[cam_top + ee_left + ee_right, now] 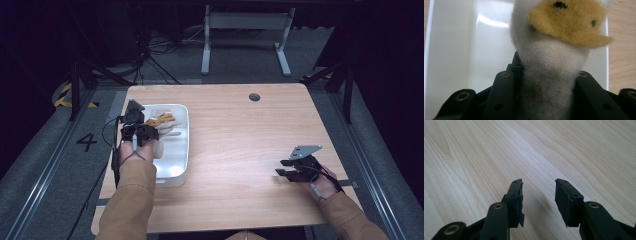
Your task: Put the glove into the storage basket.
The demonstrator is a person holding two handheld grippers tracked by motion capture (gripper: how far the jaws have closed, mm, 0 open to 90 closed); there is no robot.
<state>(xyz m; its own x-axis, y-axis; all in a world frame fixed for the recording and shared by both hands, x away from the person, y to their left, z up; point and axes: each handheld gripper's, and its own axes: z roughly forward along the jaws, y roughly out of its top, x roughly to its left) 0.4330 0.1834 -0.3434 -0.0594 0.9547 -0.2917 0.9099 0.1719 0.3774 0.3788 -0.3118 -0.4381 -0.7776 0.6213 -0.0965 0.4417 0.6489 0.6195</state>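
Jaws of the left gripper (546, 100) are clamping the white body of a plush toy (554, 62), whose orange snout is projecting toward 12 o'clock from the grip in the left gripper view. Its long axis is running straight out from between the two black jaws, so the toy is lying in line with the gripper rather than across it. In the high view the left gripper (136, 131) is hanging over the white tray (172, 172) at the table's (240, 150) 9 o'clock side, and the plush toy (162, 121) is lying just past it toward 1 o'clock, inside the tray's rim. Whether the toy is resting on the tray floor or is held just above it cannot be told.

Jaws of the right gripper (537, 202) are standing wide apart with nothing between them, pointing along bare wood. In the high view the right gripper (285, 170) is idling near the table's 4 o'clock corner, well apart from the tray.

Judged from this, the left hand is the nearer and the working one; the next move probably depends on the toy being over the tray floor, so that letting go leaves it inside the walls.
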